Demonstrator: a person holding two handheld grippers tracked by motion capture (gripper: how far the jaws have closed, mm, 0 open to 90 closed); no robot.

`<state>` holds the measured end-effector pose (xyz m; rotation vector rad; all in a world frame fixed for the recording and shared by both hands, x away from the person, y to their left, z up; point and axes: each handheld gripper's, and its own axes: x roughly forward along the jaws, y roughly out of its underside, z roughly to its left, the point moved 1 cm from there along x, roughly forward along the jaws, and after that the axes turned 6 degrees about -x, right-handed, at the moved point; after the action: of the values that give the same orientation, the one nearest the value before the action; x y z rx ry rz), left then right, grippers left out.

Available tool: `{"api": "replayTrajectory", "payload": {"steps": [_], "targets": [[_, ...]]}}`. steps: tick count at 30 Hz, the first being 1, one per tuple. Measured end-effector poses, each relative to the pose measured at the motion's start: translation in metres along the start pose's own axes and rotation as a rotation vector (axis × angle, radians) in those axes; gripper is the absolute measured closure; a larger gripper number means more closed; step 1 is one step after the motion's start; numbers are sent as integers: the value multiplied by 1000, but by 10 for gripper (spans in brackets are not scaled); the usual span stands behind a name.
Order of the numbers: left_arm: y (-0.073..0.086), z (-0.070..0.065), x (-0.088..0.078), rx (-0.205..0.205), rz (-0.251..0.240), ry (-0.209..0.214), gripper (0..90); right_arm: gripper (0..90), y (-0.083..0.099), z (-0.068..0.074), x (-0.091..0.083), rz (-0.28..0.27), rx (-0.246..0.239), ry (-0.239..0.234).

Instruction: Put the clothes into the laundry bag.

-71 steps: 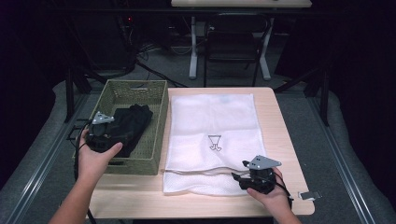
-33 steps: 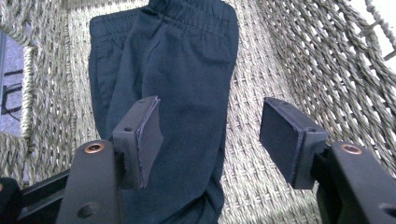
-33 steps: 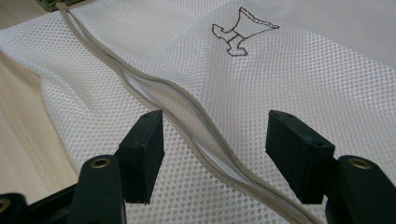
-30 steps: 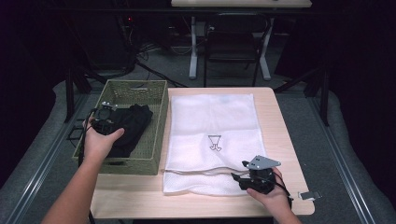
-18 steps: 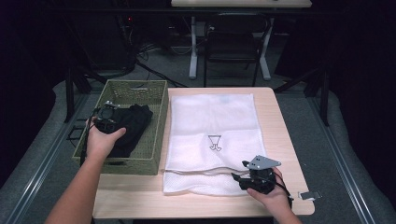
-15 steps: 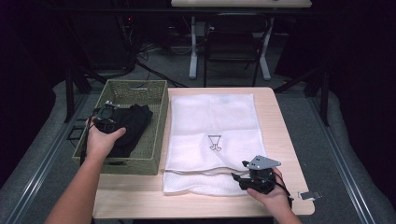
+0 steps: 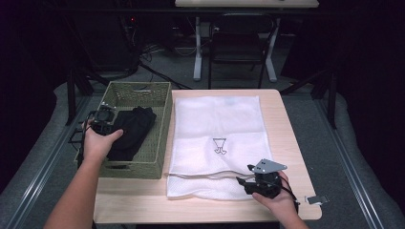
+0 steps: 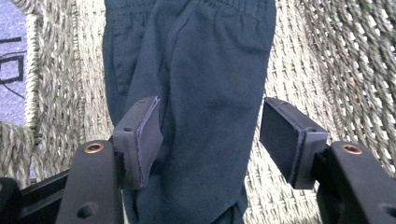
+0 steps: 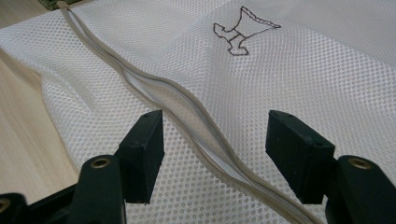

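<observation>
The dark cloth (image 8: 201, 93) lies in the woven basket (image 7: 157, 143) on the left side of the worktop (image 7: 143, 205). It is a dark, soft thing, maybe pants with a stretchy band at the far end. In the left gripper view it runs long and straight away from the left hand-held gripper (image 8: 212, 140), from down near the jaws up to the top of the picture. The jaws stand apart, one on each side of the cloth. The left pad seems to touch the fold, but the right pad has a gap next to it, so nothing is squeezed yet. The cloth sits right between them, so I think the next move is just to close and pinch it. The left hand (image 7: 100, 143) is the one close to the cloth. The right hand (image 7: 282, 202) is far from it, at the near edge of the worktop. The right hand-held gripper (image 9: 215, 140) hovers over the white mesh bag (image 7: 219, 124), which lies flat beside the basket. Its jaws are apart too. The open zipper (image 9: 187, 112) of the bag runs slanting between them, from the far left down to the near right. It holds nothing. I think the cloth should go into that bag, so it must travel to the right, over the basket wall.
</observation>
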<state>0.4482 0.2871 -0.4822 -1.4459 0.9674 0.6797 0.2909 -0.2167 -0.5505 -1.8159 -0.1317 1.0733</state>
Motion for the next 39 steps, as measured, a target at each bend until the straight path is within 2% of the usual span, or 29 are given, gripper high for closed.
{"api": "replayTrajectory", "payload": {"steps": [21, 28, 39], "targets": [[-4, 11, 17, -22, 48, 8, 383, 372, 0, 1, 1, 5, 3, -4], [-4, 14, 20, -22, 61, -9, 383, 372, 1, 1, 1, 6, 1, -4], [-2, 21, 26, -45, 89, -5, 383, 372, 1, 1, 1, 8, 1, -3]]}}
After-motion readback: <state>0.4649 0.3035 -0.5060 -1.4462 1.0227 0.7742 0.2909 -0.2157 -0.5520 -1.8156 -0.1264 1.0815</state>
